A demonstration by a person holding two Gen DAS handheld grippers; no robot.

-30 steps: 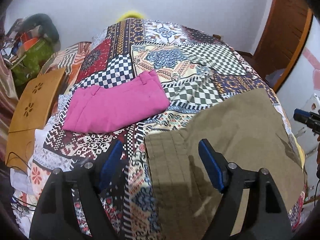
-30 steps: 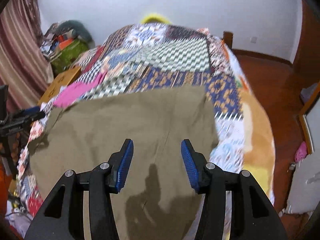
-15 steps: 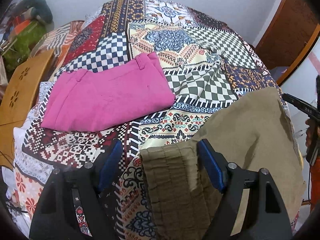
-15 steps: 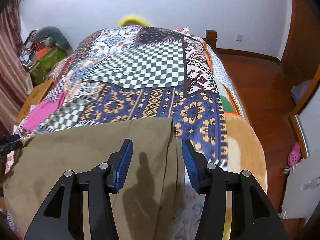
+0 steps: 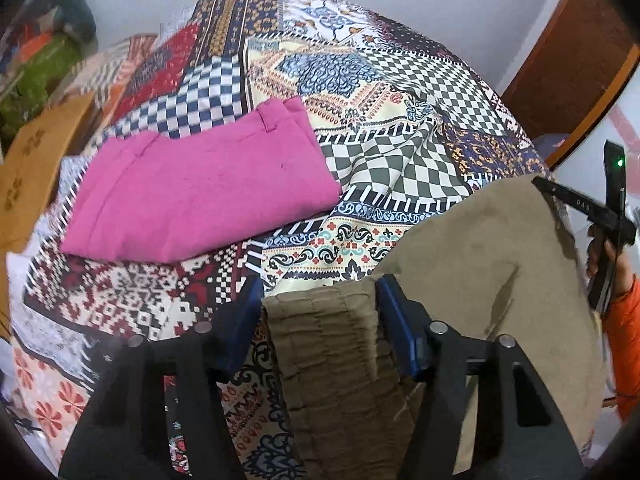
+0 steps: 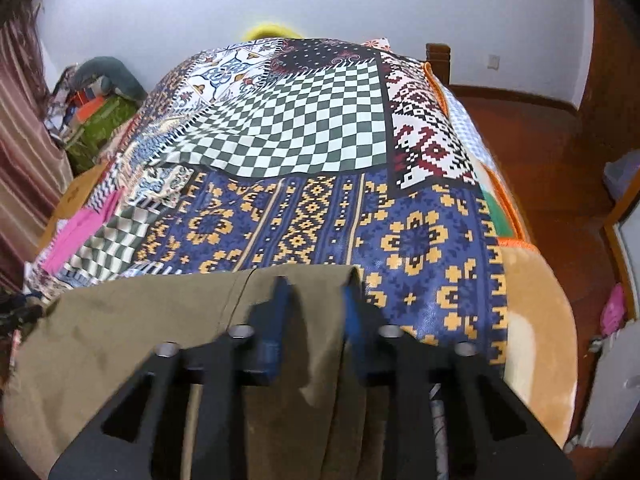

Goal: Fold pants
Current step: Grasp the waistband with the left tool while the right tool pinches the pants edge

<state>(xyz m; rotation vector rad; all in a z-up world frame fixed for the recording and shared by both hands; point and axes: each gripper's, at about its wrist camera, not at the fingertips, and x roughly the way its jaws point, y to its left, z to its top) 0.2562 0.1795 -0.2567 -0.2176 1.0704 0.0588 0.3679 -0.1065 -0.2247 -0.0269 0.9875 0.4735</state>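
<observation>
Olive-brown pants (image 5: 472, 264) lie across the near edge of a patchwork bedspread (image 5: 360, 92). My left gripper (image 5: 318, 312) straddles their elastic waistband (image 5: 332, 344); its jaws are apart with the band between them, not pinched. My right gripper (image 6: 316, 312) sits over the pants (image 6: 132, 332) at the leg hem corner (image 6: 320, 280); its jaws are partly closed with a gap, blurred by motion. The right gripper also shows at the right edge of the left wrist view (image 5: 600, 216).
Folded pink pants (image 5: 200, 184) lie on the bed's left side, also seen in the right wrist view (image 6: 76, 236). A wooden chair (image 5: 28, 176) and a clutter pile (image 5: 40, 60) stand left of the bed. A wooden floor (image 6: 560, 160) and door (image 5: 572, 52) are on the right.
Both grippers moved forward and down over the olive pants. The left gripper's jaws now enclose the waistband. The right gripper's jaws have narrowed around the hem corner.
</observation>
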